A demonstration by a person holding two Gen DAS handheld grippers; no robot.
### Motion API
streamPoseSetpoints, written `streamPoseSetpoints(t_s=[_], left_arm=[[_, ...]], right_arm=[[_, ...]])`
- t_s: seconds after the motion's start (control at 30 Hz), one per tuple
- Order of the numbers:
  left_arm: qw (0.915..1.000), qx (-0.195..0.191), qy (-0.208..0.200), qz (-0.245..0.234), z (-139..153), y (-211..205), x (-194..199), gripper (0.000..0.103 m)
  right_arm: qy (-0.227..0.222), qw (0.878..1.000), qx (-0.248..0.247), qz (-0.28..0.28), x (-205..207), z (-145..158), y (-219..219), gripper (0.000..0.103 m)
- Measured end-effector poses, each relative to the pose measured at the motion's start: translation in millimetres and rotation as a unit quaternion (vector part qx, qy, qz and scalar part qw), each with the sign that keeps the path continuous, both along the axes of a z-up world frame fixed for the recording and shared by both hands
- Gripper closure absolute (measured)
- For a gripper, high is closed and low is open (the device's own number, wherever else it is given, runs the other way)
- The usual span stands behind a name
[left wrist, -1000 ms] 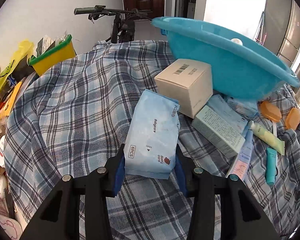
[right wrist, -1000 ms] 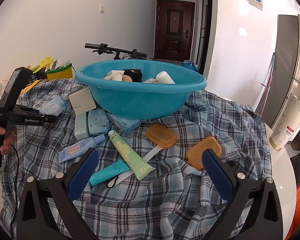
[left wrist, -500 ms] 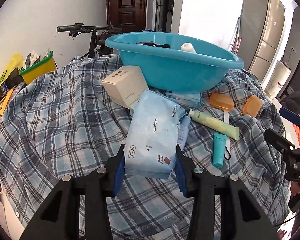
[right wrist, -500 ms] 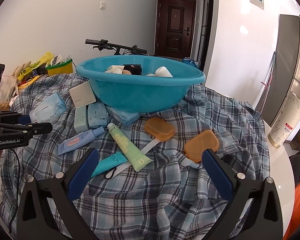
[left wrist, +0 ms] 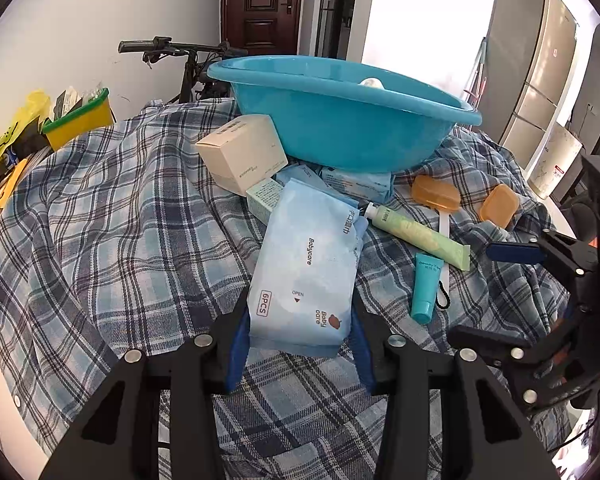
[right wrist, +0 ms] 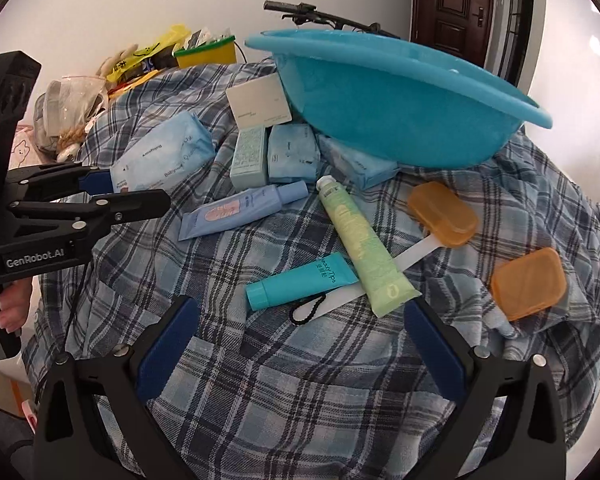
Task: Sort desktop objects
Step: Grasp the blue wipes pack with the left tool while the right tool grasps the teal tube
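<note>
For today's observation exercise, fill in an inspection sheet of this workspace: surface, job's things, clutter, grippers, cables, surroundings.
Surface: rumpled plaid cloth.
Job's things: blue basin; wipes pack; beige box; green tube; teal tube; two orange cases.
Clutter: yellow bin, bags at the table edge.
Grippers: left gripper shut on wipes pack; right gripper open, holding nothing.
Cables: nothing seen.
Surroundings: bicycle, door, fridge.
</note>
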State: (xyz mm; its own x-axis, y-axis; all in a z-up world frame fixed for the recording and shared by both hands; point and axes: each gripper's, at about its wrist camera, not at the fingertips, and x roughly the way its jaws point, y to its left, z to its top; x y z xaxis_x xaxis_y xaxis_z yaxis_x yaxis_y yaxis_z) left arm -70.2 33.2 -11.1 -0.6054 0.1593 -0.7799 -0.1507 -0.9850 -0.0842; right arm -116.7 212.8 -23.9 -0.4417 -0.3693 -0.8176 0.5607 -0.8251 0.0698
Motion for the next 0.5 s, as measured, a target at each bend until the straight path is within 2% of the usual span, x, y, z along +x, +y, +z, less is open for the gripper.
streamPoseSetpoints(t_s=[0.13,0.33,0.4,0.47,0.5], left_arm=[[1.0000,0.007,-0.002,-0.004,0.4,1.5,1.1,0.057],[0.9999,0.012,-0.002,-0.005,0.8,1.8,1.4,0.057],[0.9998,0.018,-0.004,-0.002,0.8,-0.7,0.1,0.057],[0.9998,0.019,-0.005,-0.003,0.6,-1.4,-0.2,0.057],[0.9998,0.019,-0.005,-0.003,0.6,-1.5,-0.4,0.057]], right_arm=[[-0.020,0.999,-0.002,0.046,-17.5,-9.9,-8.8,0.009],[0.003,0.991,0.029,0.132,-22.9,-17.7,-23.1,0.010],[0.002,0.989,0.024,0.147,-22.3,-15.0,-25.2,0.021],[-0.011,0.987,0.002,0.162,-21.1,-12.5,-25.4,0.023],[-0.012,0.986,0.007,0.165,-20.2,-14.2,-27.1,0.024]])
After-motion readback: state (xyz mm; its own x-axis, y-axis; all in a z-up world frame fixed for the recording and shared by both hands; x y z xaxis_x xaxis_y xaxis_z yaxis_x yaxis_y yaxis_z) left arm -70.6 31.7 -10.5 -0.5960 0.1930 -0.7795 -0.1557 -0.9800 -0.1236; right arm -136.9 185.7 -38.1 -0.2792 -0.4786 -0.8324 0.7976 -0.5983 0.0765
